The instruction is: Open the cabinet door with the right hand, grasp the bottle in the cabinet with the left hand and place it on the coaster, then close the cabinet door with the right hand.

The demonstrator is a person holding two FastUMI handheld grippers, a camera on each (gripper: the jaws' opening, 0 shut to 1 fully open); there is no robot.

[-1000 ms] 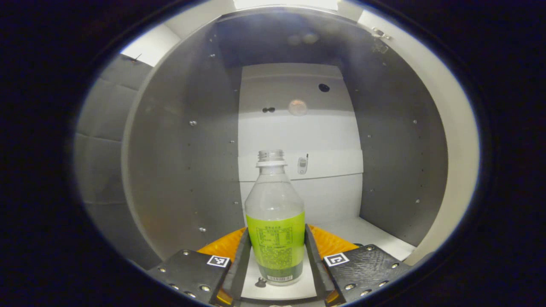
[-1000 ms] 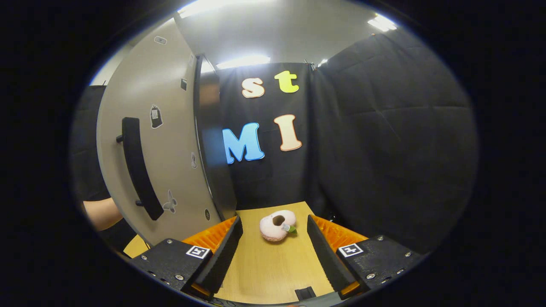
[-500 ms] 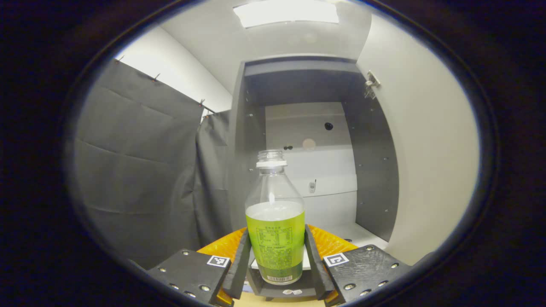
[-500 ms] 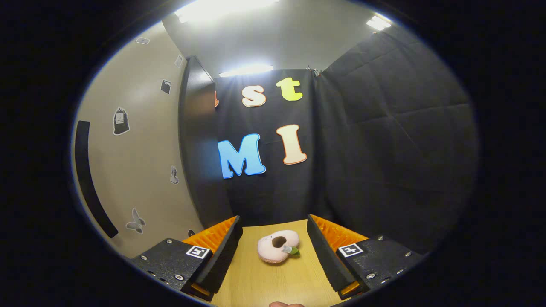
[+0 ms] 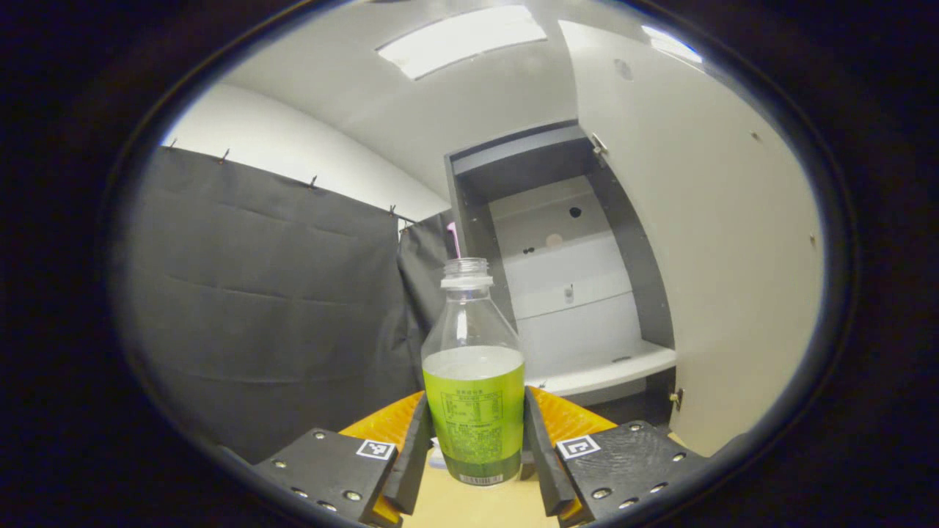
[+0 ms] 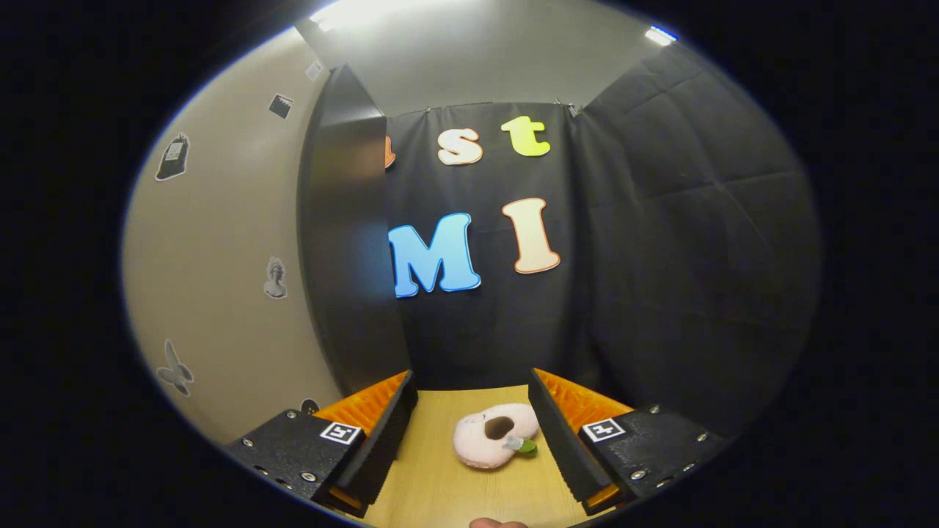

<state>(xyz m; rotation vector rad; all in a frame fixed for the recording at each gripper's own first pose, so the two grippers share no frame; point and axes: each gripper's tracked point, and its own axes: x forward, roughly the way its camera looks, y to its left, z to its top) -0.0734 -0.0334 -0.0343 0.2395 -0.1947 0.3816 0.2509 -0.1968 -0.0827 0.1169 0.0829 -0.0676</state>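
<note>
Low in the frame, the left gripper (image 5: 475, 451) clamps the upright bottle (image 5: 474, 381). Upper right, the cabinet (image 5: 579, 293) stands open, its door (image 5: 726, 257) swung wide.

The left gripper view looks level, from a little way out, into the open grey cabinet (image 5: 579, 293). The right gripper view faces the black cloth wall across the light wooden tabletop (image 6: 447, 484), beside the pale cabinet door (image 6: 220, 242).

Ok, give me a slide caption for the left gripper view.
Left gripper shut on the bottle, held outside the open cabinet.
</note>
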